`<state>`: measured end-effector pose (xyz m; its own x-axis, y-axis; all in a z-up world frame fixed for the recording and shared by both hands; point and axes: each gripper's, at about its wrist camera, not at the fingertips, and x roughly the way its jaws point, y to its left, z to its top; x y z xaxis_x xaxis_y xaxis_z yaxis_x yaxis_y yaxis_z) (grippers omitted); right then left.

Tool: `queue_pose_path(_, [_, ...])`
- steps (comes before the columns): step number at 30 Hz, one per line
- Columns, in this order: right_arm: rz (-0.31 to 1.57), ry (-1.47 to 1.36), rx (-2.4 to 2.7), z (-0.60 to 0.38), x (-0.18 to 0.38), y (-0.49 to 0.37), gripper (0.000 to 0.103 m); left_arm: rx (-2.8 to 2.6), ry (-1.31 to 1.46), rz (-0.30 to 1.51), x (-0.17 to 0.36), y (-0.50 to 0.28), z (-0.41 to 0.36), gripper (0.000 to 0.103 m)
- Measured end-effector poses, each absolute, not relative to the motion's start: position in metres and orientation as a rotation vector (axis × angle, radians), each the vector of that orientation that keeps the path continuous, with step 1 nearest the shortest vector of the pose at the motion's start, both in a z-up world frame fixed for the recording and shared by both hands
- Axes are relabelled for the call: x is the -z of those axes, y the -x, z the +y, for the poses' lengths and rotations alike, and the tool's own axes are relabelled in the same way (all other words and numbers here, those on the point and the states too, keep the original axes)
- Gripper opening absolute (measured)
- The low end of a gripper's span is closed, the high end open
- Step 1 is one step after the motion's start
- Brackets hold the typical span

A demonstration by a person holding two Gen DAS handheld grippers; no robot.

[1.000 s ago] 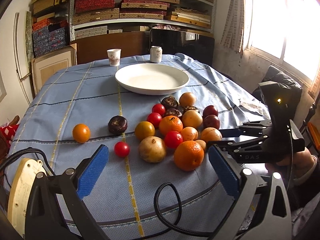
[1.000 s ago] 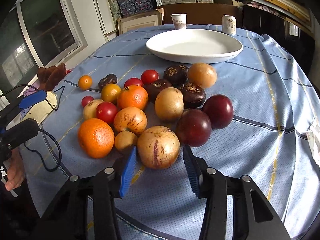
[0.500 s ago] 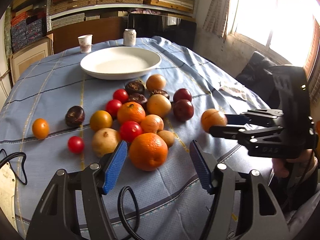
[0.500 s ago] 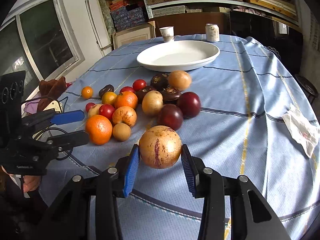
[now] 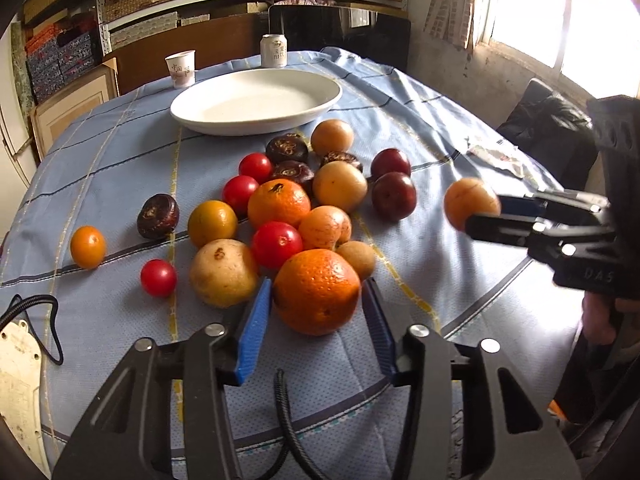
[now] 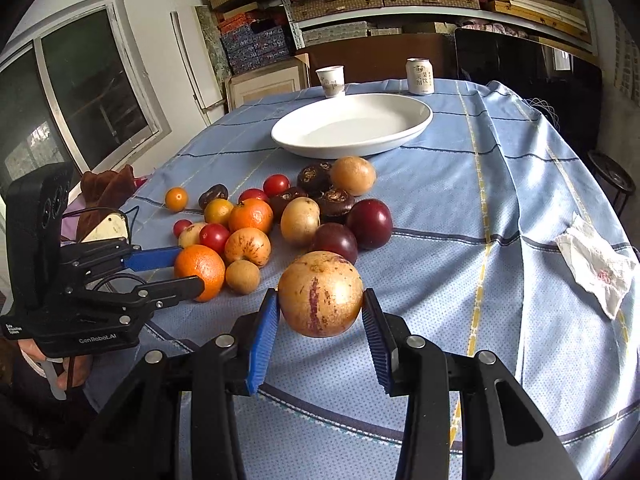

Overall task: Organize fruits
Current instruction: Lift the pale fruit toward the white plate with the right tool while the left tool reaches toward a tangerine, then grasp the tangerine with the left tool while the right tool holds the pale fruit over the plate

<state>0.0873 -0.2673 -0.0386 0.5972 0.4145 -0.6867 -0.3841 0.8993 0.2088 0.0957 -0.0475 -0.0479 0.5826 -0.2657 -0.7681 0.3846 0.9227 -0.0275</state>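
My left gripper (image 5: pixel 316 312) has its blue pads on both sides of a large orange (image 5: pixel 317 291) that rests on the blue tablecloth at the near edge of the fruit pile. My right gripper (image 6: pixel 320 320) is shut on a tan fruit with purple streaks (image 6: pixel 320 294) and holds it above the cloth; it also shows in the left wrist view (image 5: pixel 470 202). The pile of oranges, red tomatoes, dark plums and brown fruits (image 5: pixel 296 196) lies in front of an empty white plate (image 5: pixel 256 100).
A paper cup (image 5: pixel 181 68) and a drink can (image 5: pixel 273 51) stand behind the plate. A crumpled tissue (image 6: pixel 596 260) lies at the right of the cloth. A white device with a black cable (image 5: pixel 20 364) lies at the near left. Shelves stand behind the table.
My left gripper has moved forward and closed around the large orange. My right gripper has lifted the streaked tan fruit off the cloth and away from the pile.
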Motion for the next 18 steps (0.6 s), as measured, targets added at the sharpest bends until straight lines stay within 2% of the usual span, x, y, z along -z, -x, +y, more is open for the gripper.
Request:
queue_pose_path(7, [0.783,-0.062,-0.492,-0.262,0.02,-0.103,0.043,0.431,-0.068,0.879,0.036,-0.102,-0.036,0.043])
queue_pose_path(15, [0.725,-0.107,-0.504,-0.257,-0.021,-0.176,0.043,0.491,-0.008,0.811,-0.025,-0.159,-0.015,0.039])
queue_pose_path(16, [0.734,-0.11,-0.5,-0.254,-0.022,-0.193,0.043,0.48,-0.013,0.801,-0.031,-0.177,-0.014,0.031])
queue_pose_path(17, [0.741,-0.107,-0.498,-0.251,-0.022,-0.205,0.043,0.471,-0.012,0.798,-0.035,-0.197,-0.013,0.017])
queue_pose_path(18, [0.754,-0.106,-0.491,-0.247,-0.021,-0.224,0.043,0.477,0.0,0.804,-0.037,-0.217,-0.013,0.017])
